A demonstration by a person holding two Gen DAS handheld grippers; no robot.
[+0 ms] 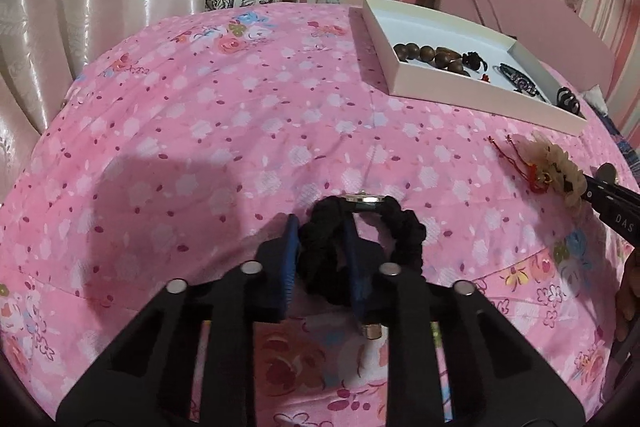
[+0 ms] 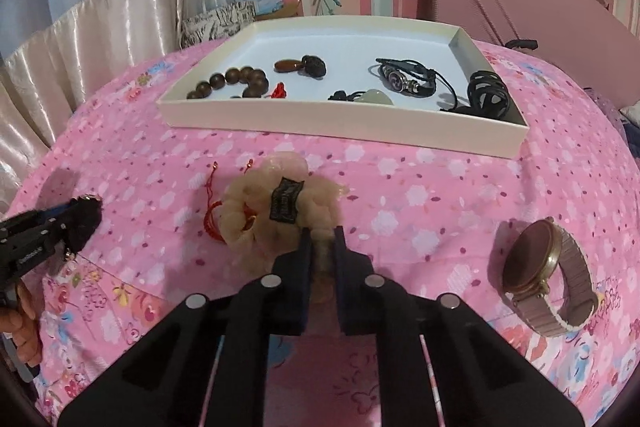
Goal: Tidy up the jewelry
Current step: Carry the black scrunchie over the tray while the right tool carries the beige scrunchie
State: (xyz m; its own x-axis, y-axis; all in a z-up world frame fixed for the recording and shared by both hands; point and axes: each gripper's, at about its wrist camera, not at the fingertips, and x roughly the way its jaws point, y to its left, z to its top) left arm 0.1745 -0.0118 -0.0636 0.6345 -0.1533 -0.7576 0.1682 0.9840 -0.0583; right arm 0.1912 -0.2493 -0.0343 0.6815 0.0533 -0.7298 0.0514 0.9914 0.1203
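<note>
In the left wrist view, the left gripper [image 1: 322, 231] sat at lower centre, its blue pads clenched on one side of a black scrunchie [image 1: 362, 239] that lay on the pink floral bedspread [image 1: 200, 131]. A small metal piece showed at the scrunchie's far edge. At upper right stood a shallow white tray [image 1: 472, 95] on the bedspread, holding a brown bead bracelet [image 1: 430, 57] and dark cords. At the right edge, the right gripper [image 1: 588, 193] met a cream fluffy scrunchie [image 1: 562, 167], with a red string [image 1: 524, 167] just beside it.

In the right wrist view, the right gripper [image 2: 322, 233] at lower centre was clamped on the near edge of the cream fluffy scrunchie [image 2: 272, 211], which bore a dark label and rested on the bedspread [image 2: 420, 195]. The red string [image 2: 212, 215] touched its left side. The white tray [image 2: 340, 125] lay beyond, at upper centre, holding the bead bracelet [image 2: 236, 81], a dark leather bracelet [image 2: 406, 77] and coiled black cord [image 2: 486, 95]. A wristwatch [image 2: 548, 275] stood on its edge at lower right, well apart from the tray. At the left edge, the left gripper [image 2: 66, 223] pinched the black scrunchie [image 2: 86, 221].
</note>
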